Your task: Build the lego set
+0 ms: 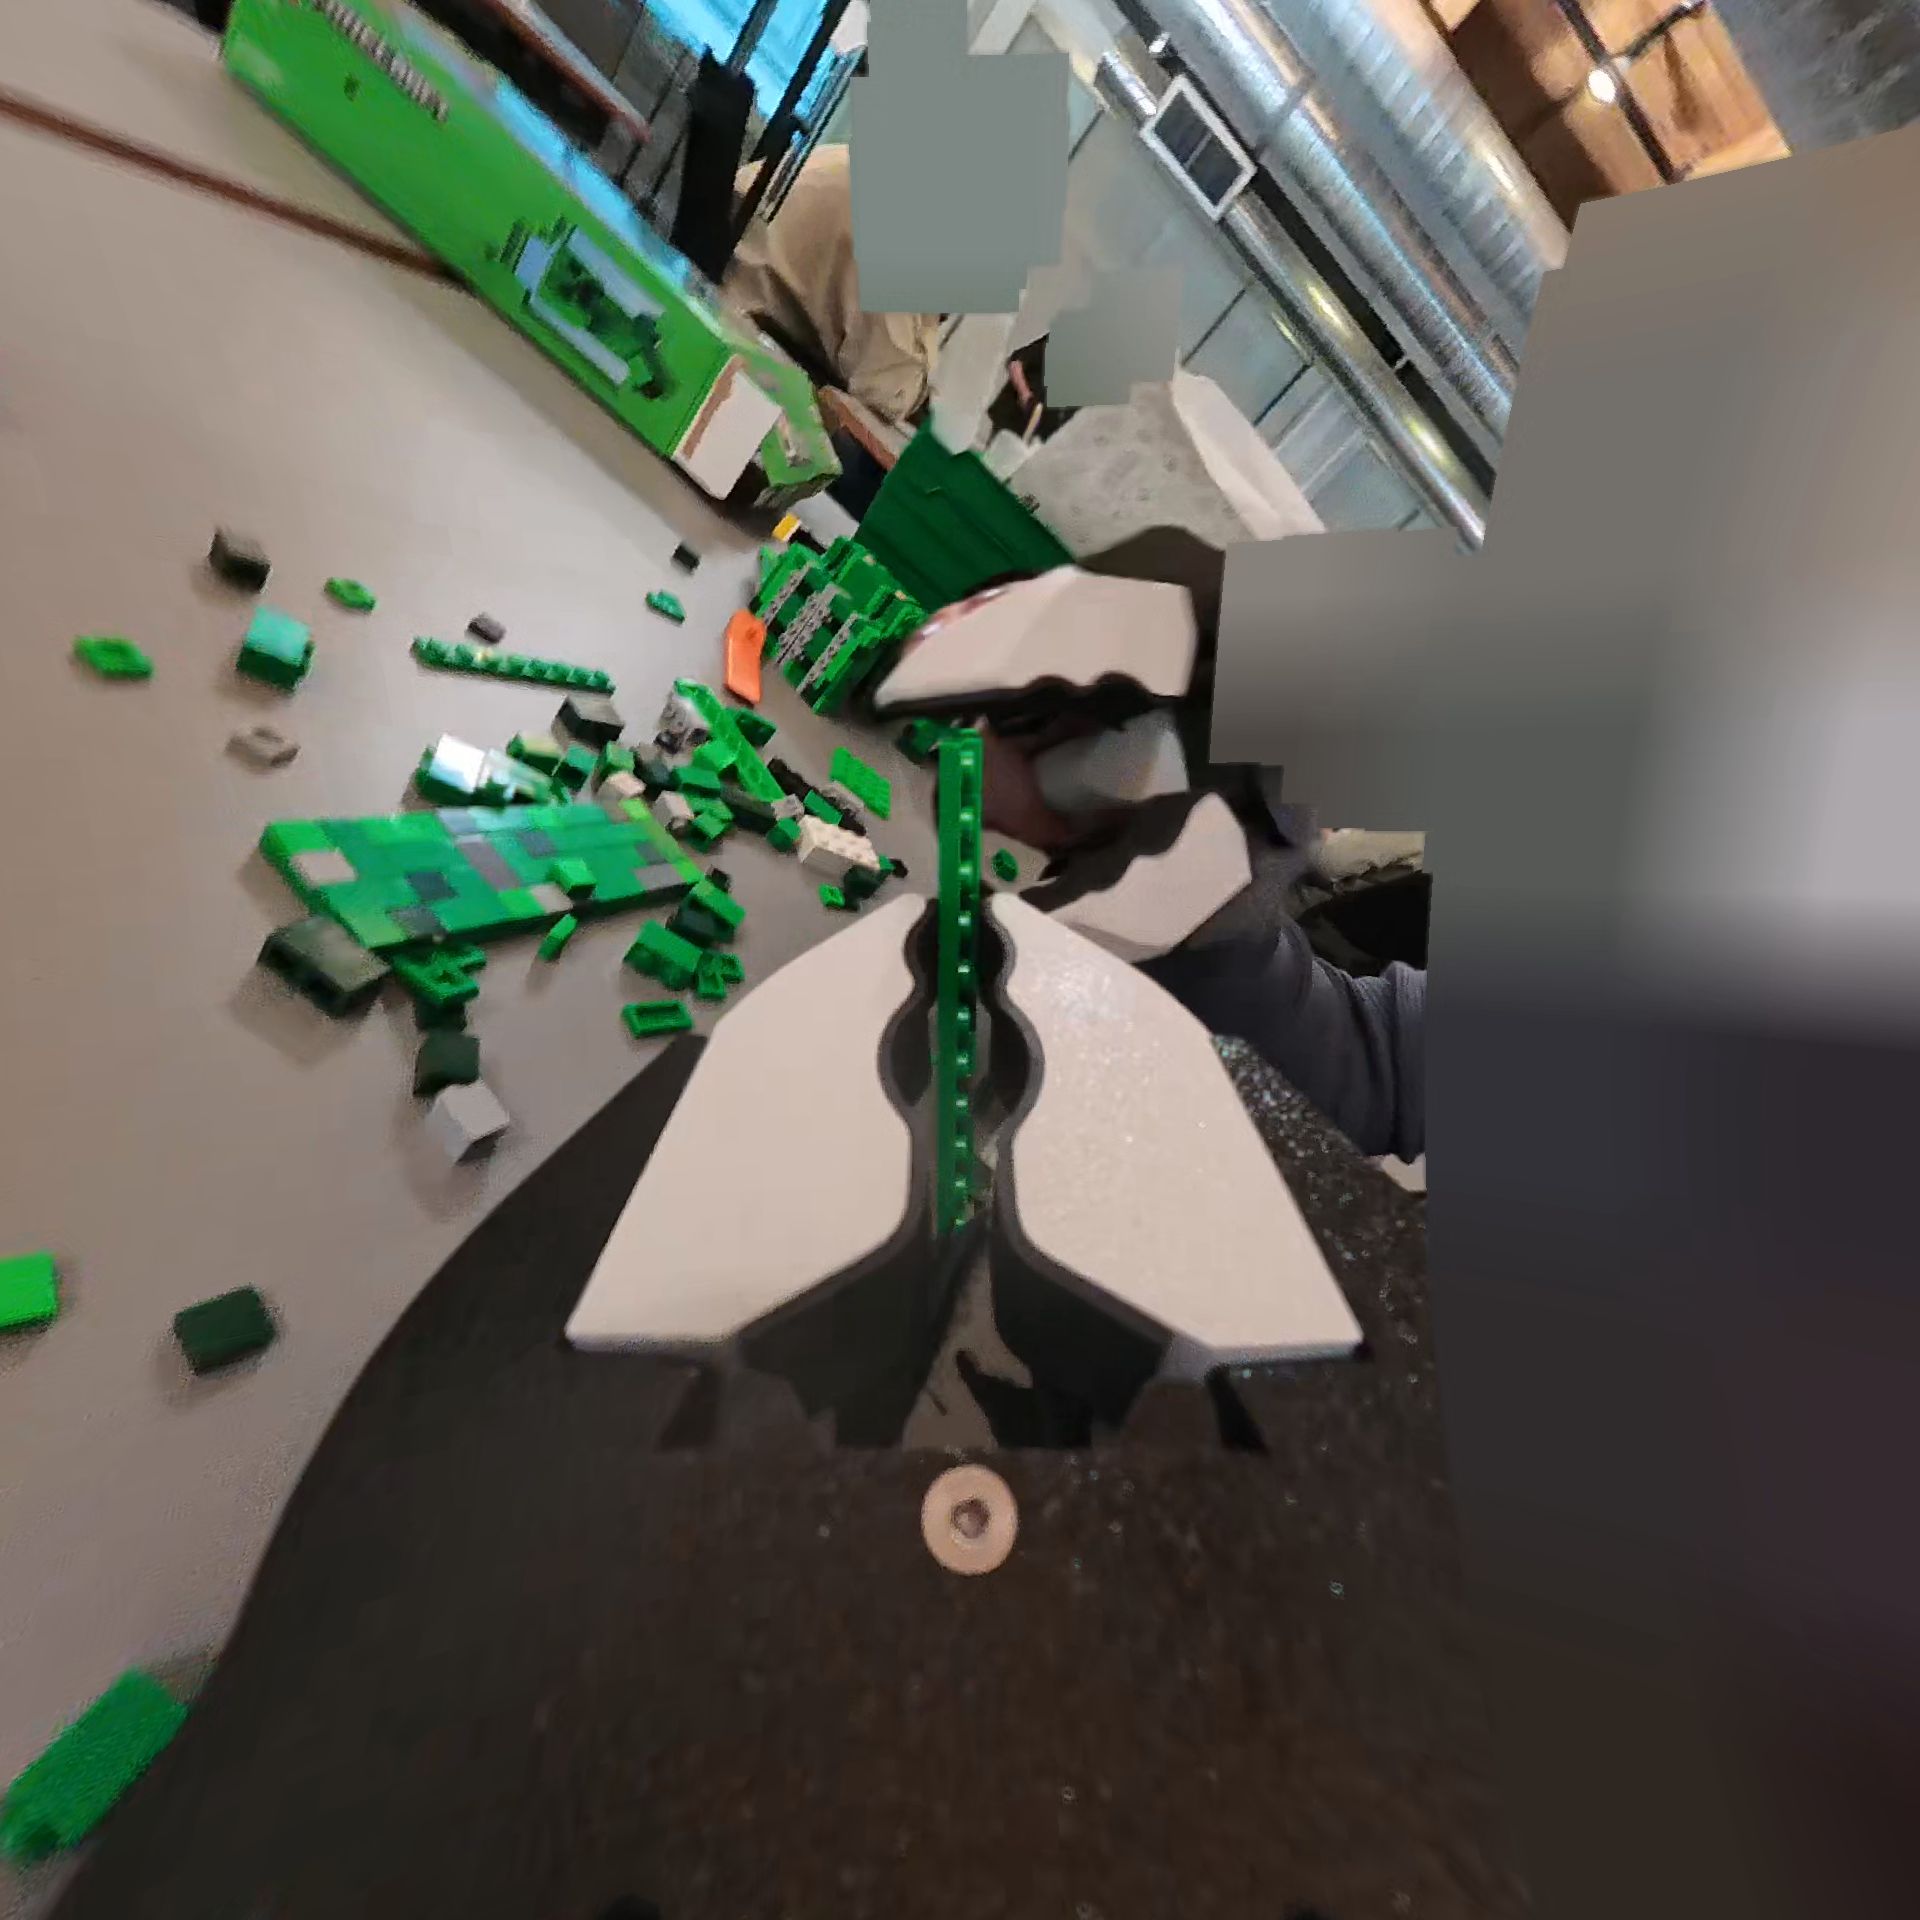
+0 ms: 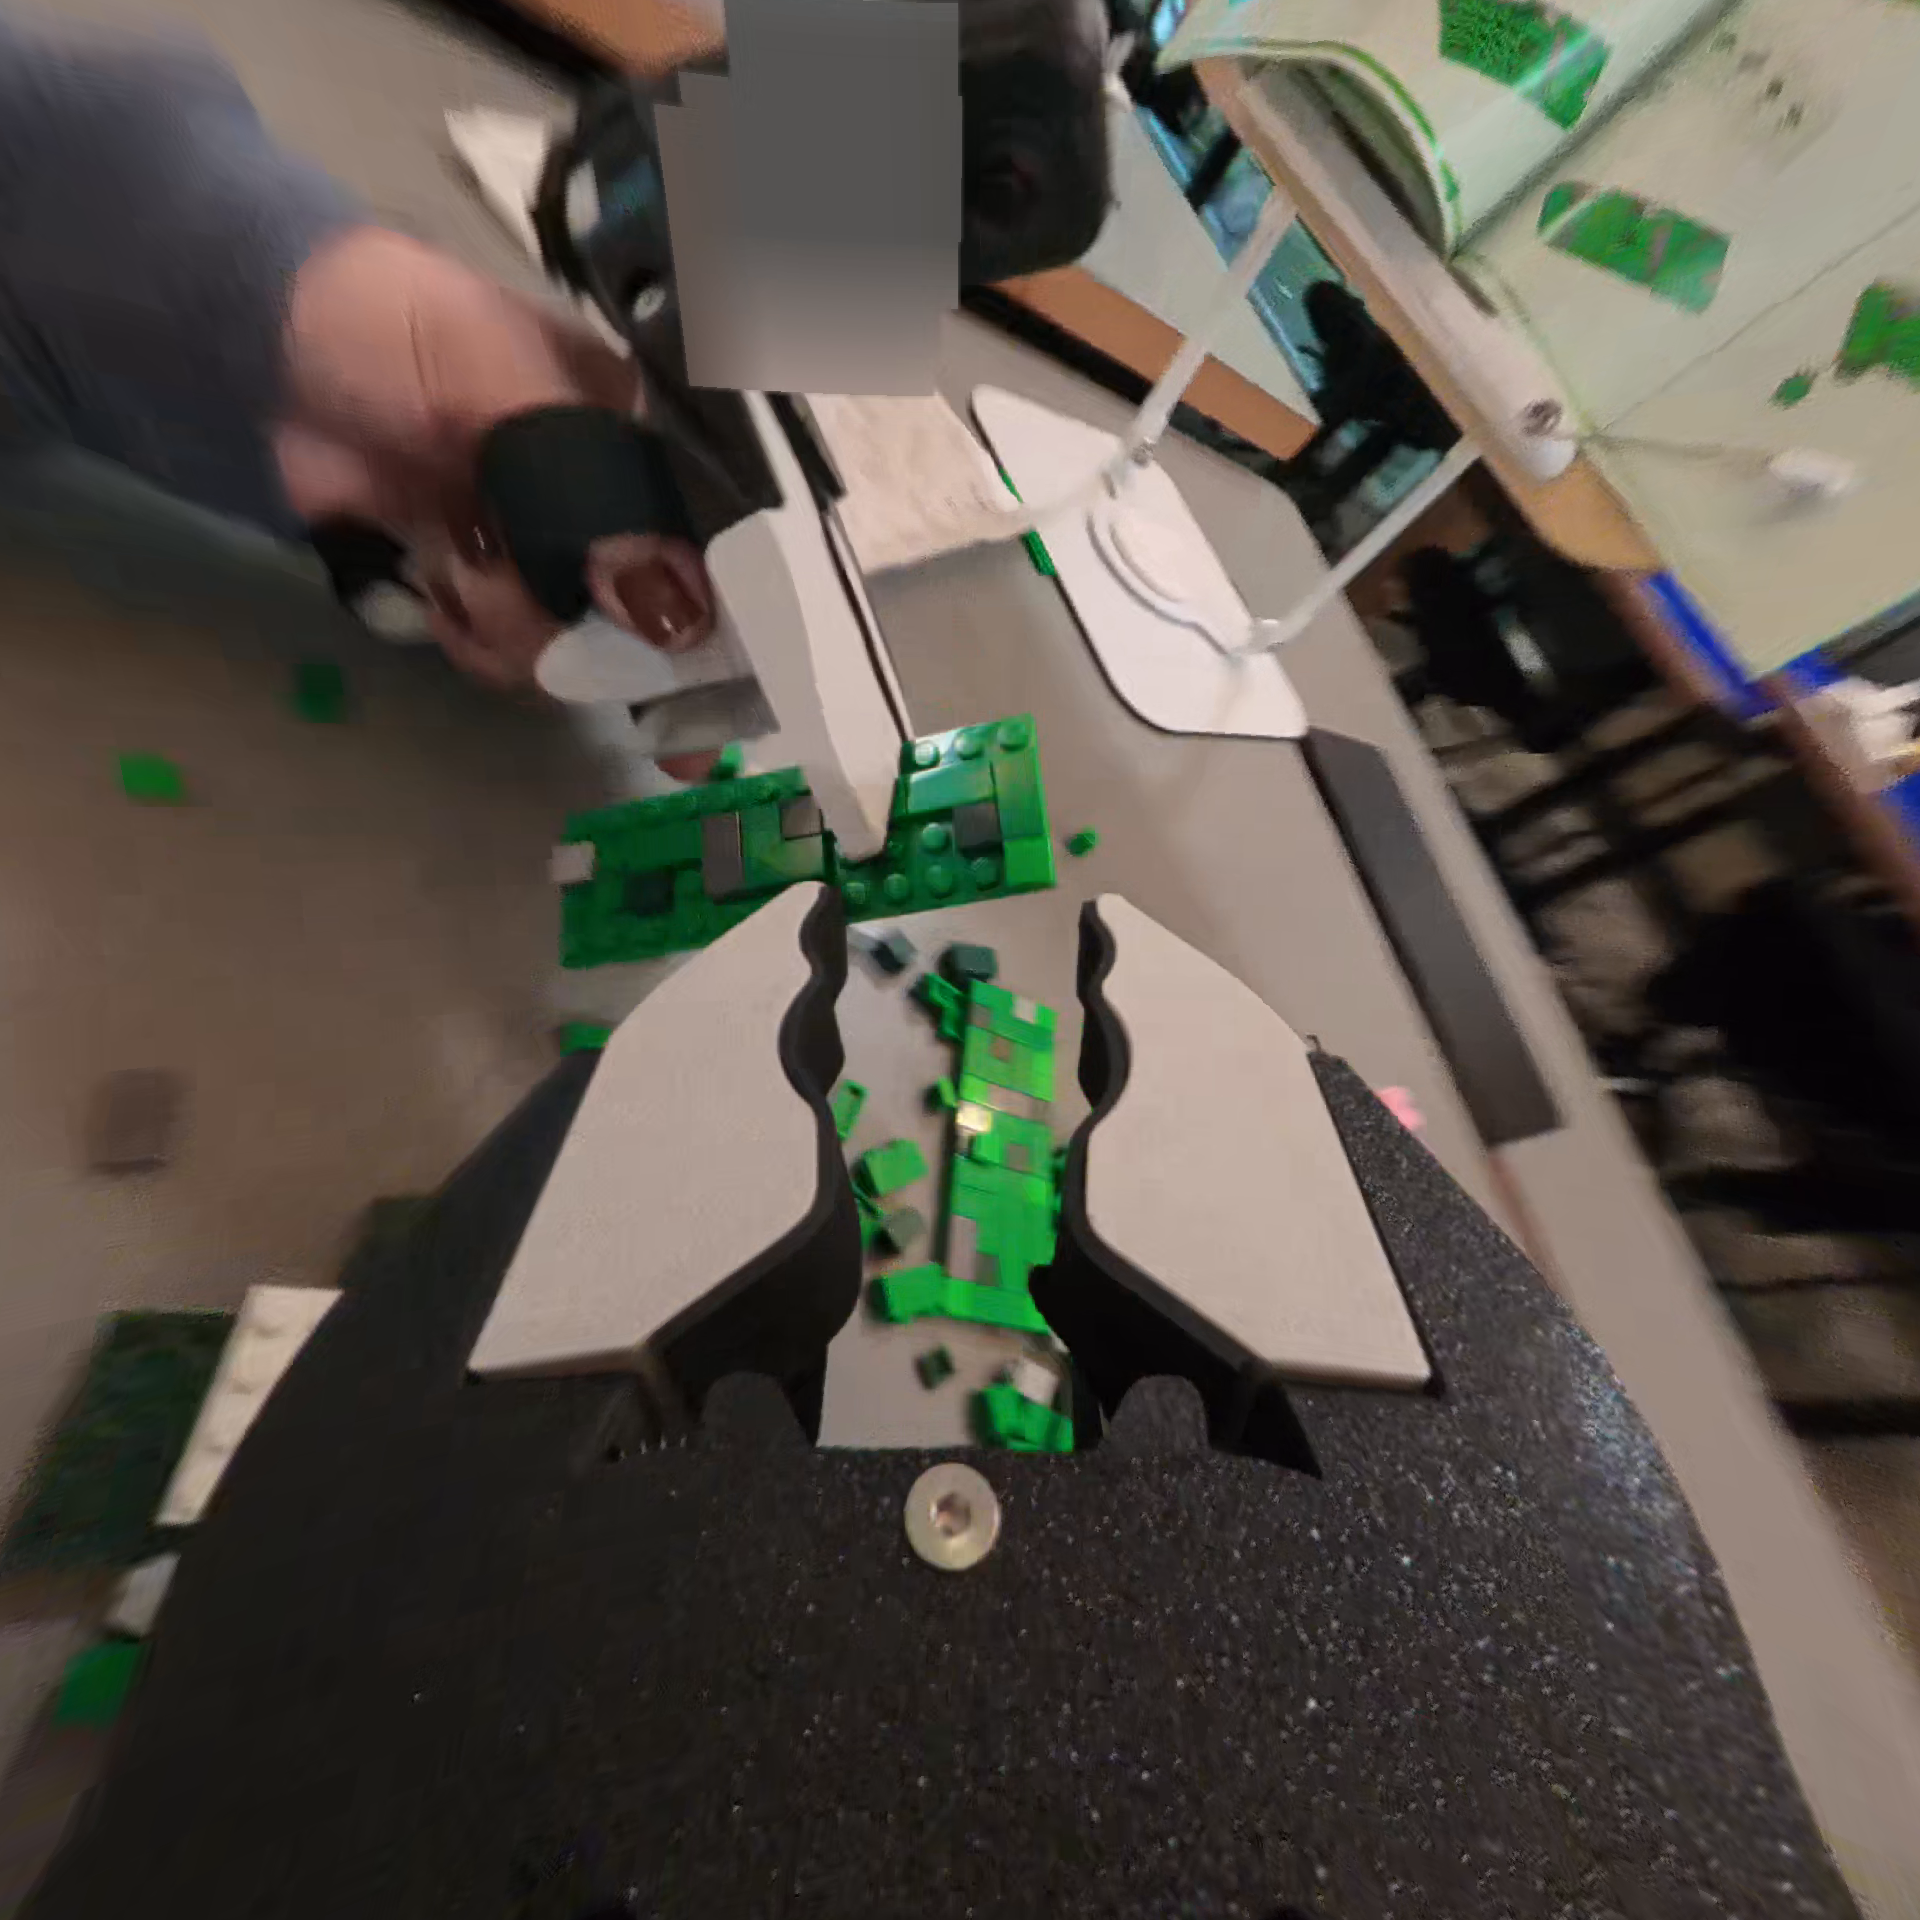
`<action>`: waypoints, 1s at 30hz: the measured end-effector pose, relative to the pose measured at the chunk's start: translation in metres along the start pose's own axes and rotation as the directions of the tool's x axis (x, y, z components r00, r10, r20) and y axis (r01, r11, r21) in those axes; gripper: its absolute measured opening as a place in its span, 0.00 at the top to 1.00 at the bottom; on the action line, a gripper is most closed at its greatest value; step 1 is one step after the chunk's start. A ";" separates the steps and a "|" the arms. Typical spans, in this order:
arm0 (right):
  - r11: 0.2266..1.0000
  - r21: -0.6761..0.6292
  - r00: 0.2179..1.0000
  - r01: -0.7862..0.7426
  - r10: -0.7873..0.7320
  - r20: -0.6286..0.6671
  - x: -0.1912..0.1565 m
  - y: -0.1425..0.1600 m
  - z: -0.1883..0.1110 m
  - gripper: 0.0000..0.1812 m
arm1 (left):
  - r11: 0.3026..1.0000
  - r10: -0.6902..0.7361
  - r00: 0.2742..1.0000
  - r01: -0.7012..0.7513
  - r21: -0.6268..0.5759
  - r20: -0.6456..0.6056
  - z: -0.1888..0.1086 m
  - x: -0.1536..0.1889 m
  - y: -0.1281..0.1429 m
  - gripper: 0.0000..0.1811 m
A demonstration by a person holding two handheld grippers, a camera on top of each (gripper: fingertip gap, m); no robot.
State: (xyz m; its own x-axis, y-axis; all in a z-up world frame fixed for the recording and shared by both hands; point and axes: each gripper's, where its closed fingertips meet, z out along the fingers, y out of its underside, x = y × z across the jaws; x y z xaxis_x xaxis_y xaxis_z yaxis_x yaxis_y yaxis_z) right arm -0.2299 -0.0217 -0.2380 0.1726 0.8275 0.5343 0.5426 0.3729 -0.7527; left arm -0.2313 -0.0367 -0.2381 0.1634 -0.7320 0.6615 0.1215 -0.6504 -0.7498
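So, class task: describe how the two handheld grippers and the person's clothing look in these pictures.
Each gripper, the left gripper and the right gripper, has two broad pale grey fingers with wavy black inner pads, mounted on a speckled black body with a silver screw. The person wears a dark blue-grey sleeve.

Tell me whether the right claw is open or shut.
Open. In the right wrist view the right claw has its fingers spread with a clear gap, nothing between them; loose green bricks lie on the table beyond.
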 end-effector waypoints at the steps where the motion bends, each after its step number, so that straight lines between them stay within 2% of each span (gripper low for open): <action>1: 0.994 -0.049 0.994 0.100 -0.102 -0.043 0.000 0.002 0.001 0.76 | 0.999 -0.032 0.999 0.032 -0.008 0.015 0.000 -0.004 0.002 0.97; 4: 0.916 -0.212 0.925 0.341 -0.367 -0.096 0.002 0.012 0.001 0.76 | 0.994 -0.107 0.994 0.108 -0.005 0.028 -0.001 -0.011 0.005 0.97; 7: 0.878 -0.282 0.904 0.386 -0.421 -0.075 0.002 0.024 0.002 0.74 | 0.990 -0.142 0.990 0.142 -0.015 0.003 -0.002 -0.010 0.007 0.97; 12: 0.810 -0.353 0.849 0.468 -0.523 -0.075 -0.001 0.027 0.008 0.75 | 0.984 -0.126 0.992 0.126 -0.122 0.011 0.010 -0.007 0.024 0.97; 14: 0.814 -0.360 0.856 0.457 -0.512 -0.070 -0.002 0.029 0.010 0.77 | 0.982 -0.130 0.991 0.124 -0.140 -0.037 0.012 0.001 0.026 0.97; 16: 0.820 -0.366 0.869 0.440 -0.492 -0.059 -0.003 0.033 0.012 0.77 | 0.981 -0.113 0.993 0.109 -0.158 -0.016 0.014 -0.001 0.029 0.97; 19: 0.812 -0.384 0.867 0.439 -0.495 -0.055 -0.003 0.036 0.012 0.85 | 0.981 -0.107 0.994 0.100 -0.165 -0.033 0.015 0.002 0.029 0.97; 23: 0.821 -0.390 0.877 0.417 -0.476 -0.066 -0.003 0.036 0.013 0.85 | 0.982 -0.097 0.995 0.092 -0.165 -0.026 0.014 0.001 0.029 0.97; 26: 0.824 -0.414 0.891 0.387 -0.450 -0.063 -0.003 0.041 0.016 0.79 | 0.981 -0.099 0.994 0.089 -0.170 -0.054 0.015 0.006 0.030 0.97; 30: 0.797 -0.431 0.869 0.422 -0.491 -0.057 -0.004 0.043 0.017 0.84 | 0.977 -0.102 0.994 0.095 -0.191 -0.028 0.016 0.002 0.034 0.97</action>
State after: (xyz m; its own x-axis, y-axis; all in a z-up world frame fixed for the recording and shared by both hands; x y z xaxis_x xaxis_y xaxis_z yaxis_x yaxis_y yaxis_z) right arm -0.2208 -0.0015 -0.2787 -0.0694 0.5122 0.8561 0.8600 0.4656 -0.2088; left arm -0.2107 -0.0571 -0.2627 0.1228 -0.6674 0.7345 -0.0530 -0.7434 -0.6667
